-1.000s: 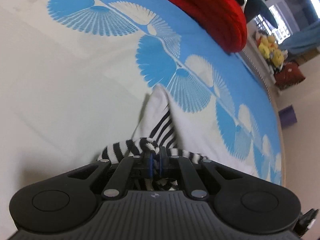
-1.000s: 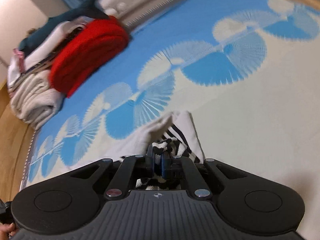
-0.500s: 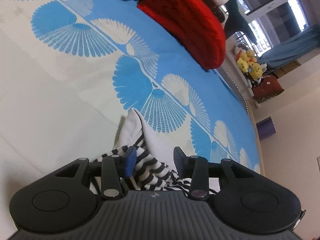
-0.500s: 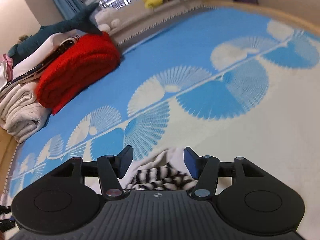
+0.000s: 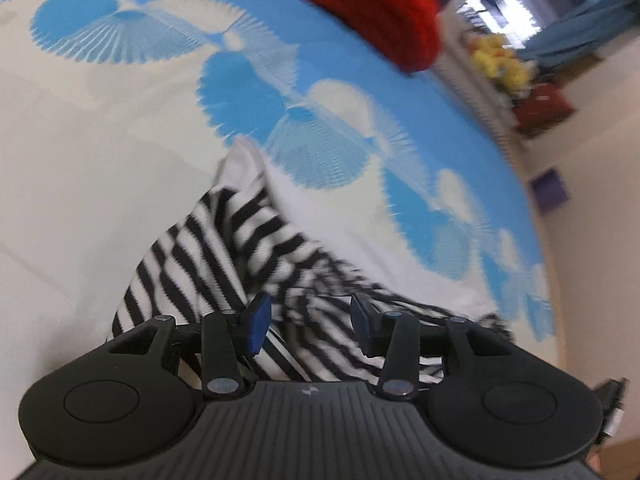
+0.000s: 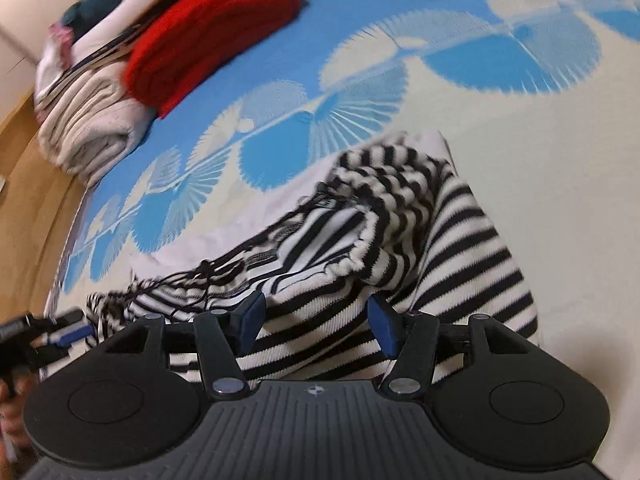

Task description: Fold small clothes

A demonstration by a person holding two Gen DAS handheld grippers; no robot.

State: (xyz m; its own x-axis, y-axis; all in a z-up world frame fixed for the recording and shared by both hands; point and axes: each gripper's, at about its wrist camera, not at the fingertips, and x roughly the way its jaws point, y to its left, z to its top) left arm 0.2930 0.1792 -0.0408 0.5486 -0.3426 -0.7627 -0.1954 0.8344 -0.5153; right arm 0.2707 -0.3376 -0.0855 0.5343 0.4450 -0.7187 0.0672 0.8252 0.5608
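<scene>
A small black-and-white striped garment [image 5: 224, 256] lies crumpled on the blue-and-white patterned bed cover [image 5: 80, 128]. It also shows in the right wrist view [image 6: 448, 236], with loose dark threads along its left edge. My left gripper [image 5: 306, 322] is open and empty, just above the garment. My right gripper [image 6: 316, 322] is open and empty, also just above the cloth. Part of the left gripper [image 6: 48, 336] shows at the left edge of the right wrist view.
A stack of folded clothes, a red knit [image 6: 208, 36] on top of cream and white pieces [image 6: 88, 120], lies at the far side of the bed. The red knit [image 5: 360, 4] shows in the left wrist view. Plush toys [image 5: 496, 60] sit by the window. The wooden bed edge [image 6: 28, 168] is at left.
Both grippers were shut on the striped garment a second ago; they have opened, let it go and pulled back. The garment now lies spread wider on the bed.
</scene>
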